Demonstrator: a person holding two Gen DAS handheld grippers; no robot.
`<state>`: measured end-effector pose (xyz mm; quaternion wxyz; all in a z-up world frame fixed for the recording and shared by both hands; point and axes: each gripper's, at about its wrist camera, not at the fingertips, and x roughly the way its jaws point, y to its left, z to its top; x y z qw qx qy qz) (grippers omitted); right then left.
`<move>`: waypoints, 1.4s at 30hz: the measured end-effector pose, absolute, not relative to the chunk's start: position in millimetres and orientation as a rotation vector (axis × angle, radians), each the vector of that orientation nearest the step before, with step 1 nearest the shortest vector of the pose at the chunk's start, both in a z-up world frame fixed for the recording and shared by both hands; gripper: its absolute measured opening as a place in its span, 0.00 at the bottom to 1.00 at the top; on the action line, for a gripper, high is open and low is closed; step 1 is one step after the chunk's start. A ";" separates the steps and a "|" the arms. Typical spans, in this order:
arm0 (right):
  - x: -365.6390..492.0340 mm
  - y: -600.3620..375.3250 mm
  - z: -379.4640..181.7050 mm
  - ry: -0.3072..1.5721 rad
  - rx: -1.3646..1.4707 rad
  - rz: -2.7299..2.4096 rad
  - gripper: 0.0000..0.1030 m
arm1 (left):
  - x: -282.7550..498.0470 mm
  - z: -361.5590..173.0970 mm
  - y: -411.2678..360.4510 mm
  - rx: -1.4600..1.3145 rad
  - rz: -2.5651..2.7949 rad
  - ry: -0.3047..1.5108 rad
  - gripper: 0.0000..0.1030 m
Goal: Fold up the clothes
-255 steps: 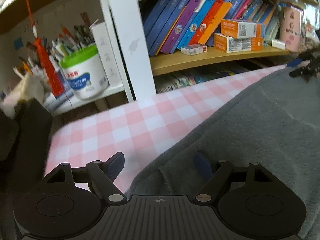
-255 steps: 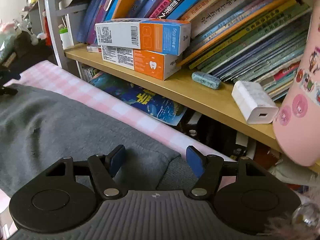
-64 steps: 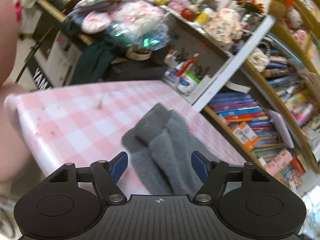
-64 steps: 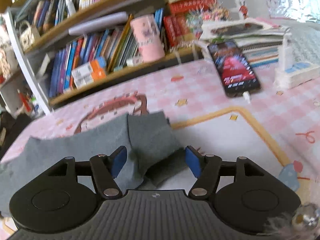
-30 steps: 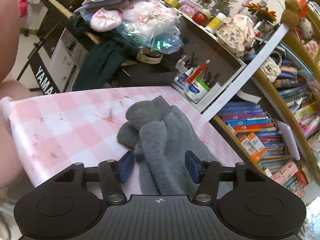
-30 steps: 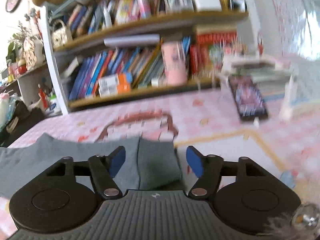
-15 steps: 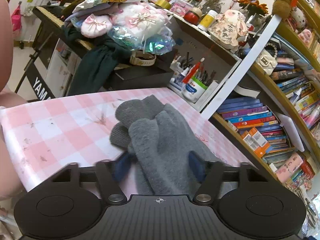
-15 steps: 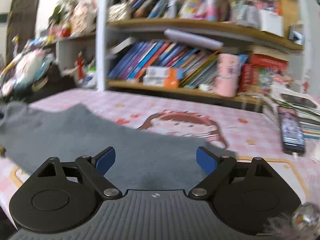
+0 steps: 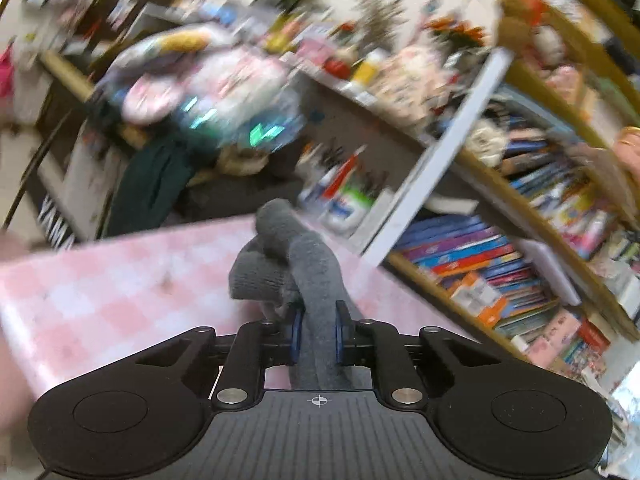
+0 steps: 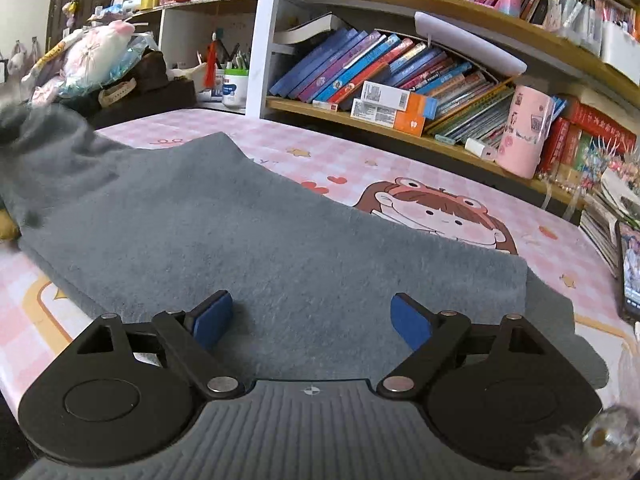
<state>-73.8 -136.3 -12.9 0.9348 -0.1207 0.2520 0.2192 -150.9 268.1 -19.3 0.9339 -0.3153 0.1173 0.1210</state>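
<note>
Left gripper [image 9: 316, 334] pinches a bunched fold of the grey fleece garment [image 10: 256, 240], which lies across the pink checked tablecloth [image 10: 420, 168]. Right gripper [image 10: 311, 316] hovers wide open above it. White pen tub [image 10: 235, 87] stands crammed.

The left tongs [image 9: 316, 334] are clamped on a bunched fold of grey fleece garment [image 9: 316, 280], with both blue pads [image 9: 297, 334] pressed against the fabric. The gripped fold rises above the pink checked counter [image 9: 120, 280], and rolled ends of the garment bulge at its far side. A bookshelf [image 9: 500, 256] with leaning books stands at the right. The background is motion-blurred.
</note>
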 end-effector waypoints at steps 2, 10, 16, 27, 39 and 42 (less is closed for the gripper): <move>-71.5 -138.3 -12.9 0.529 -0.230 0.449 0.85 | -149.6 -28.1 274.2 -0.677 0.268 0.272 0.14; -73.1 -138.0 -13.5 0.523 -0.236 0.447 0.85 | -143.5 -34.3 274.8 -0.699 0.296 0.309 0.62; -70.1 -141.6 -13.7 0.536 -0.212 0.454 0.86 | -135.3 -32.9 267.7 -0.656 0.317 0.320 0.56; -68.1 -144.1 -13.6 0.549 -0.190 0.461 0.86 | -141.6 -28.2 269.5 -0.746 0.237 0.231 0.13; -67.3 -144.9 -13.8 0.556 -0.176 0.464 0.86 | -147.1 35.6 196.6 -0.408 0.077 0.114 0.13; -67.3 -145.2 -13.7 0.557 -0.174 0.464 0.86 | -147.0 47.7 171.5 -0.284 0.052 0.108 0.13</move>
